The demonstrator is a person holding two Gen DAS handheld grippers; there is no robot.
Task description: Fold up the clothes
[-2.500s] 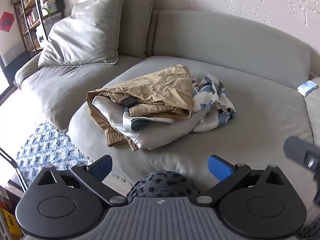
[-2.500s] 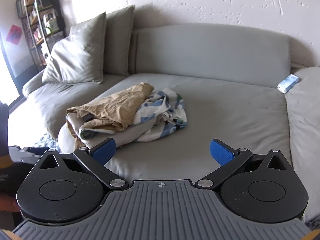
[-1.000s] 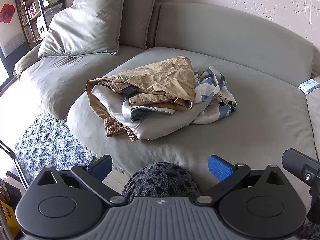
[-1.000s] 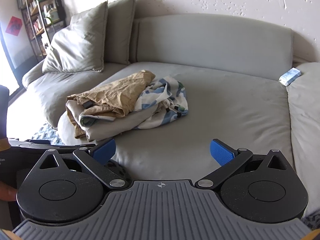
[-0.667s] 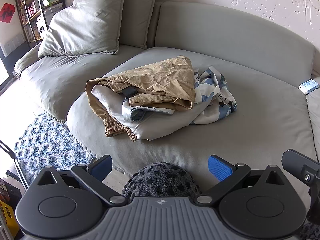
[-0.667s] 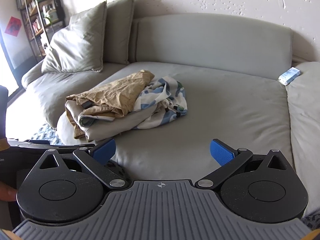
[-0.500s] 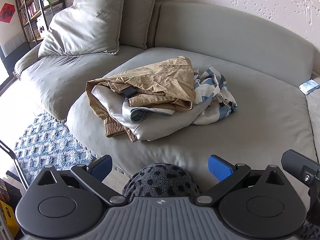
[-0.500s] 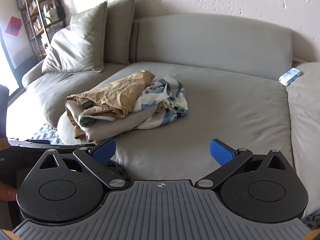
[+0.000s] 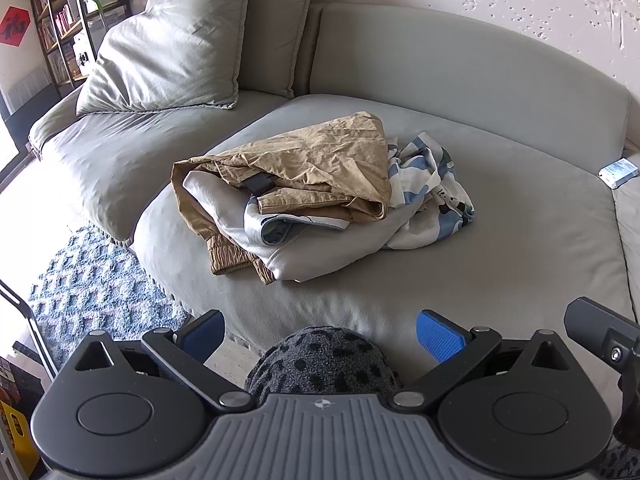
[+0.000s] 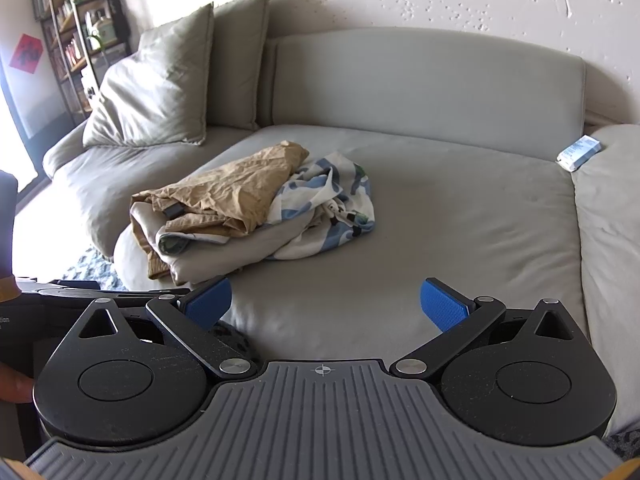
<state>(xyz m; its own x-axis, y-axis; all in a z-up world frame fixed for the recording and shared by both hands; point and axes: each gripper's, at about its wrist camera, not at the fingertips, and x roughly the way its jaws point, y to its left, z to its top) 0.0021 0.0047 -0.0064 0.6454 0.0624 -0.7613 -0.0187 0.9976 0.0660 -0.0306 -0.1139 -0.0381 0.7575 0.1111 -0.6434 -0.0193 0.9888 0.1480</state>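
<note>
Two tools gaping, clear of clothes pile [image 9: 304,192]; knee [image 9: 324,360] below left tool [image 9: 320,336].

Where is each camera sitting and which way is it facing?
Left wrist: on the left hand-held gripper, open, looking across the grey sofa at the crumpled tan trousers; a dark spotted knee shows below.
Right wrist: on the right hand-held gripper, open, facing the same sofa from further right.
Both share the clothes pile and the small white-and-blue packet.
</note>
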